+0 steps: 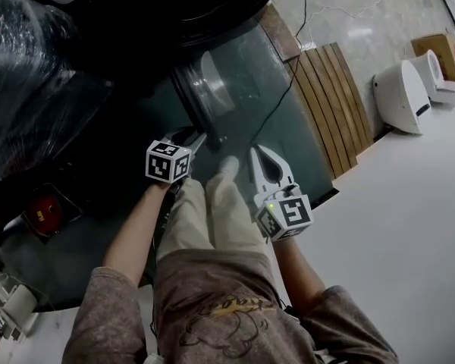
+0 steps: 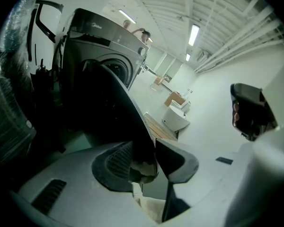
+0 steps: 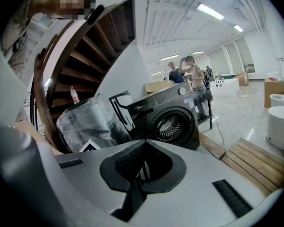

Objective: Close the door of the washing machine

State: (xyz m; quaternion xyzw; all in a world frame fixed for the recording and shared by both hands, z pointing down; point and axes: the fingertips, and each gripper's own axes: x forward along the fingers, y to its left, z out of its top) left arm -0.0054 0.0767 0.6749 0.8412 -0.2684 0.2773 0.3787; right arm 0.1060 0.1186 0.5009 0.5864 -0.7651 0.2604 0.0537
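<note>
Chrome-rimmed door (image 1: 212,97) is open, swung out from the front of the washing machine (image 3: 180,117), with the drum (image 3: 170,126) bare in the right gripper view. In the head view I get the door almost edge-on, its plane running out from the machine toward me and its lower rim just ahead of my left gripper (image 1: 194,138). That's the relation that matters: the door lies straight in front of the left gripper, edge lined up with the jaw gap, so left is clearly the nearer hand. Left jaws stand apart. In the left gripper view the dark door edge fills the slot between them, but I can't see the pads biting on it, so I log it as not clamped. Left gripper tips down and forward, forearm reaching out from the body. Right gripper (image 1: 260,156) sits beside it on the wooden pallet (image 1: 330,97) side, clear of the door and pointing flatter at the machine — jaws together, nothing in them. My read: closing push not yet done — the swing has to go across the door's face toward the drum, not along its edge
</note>
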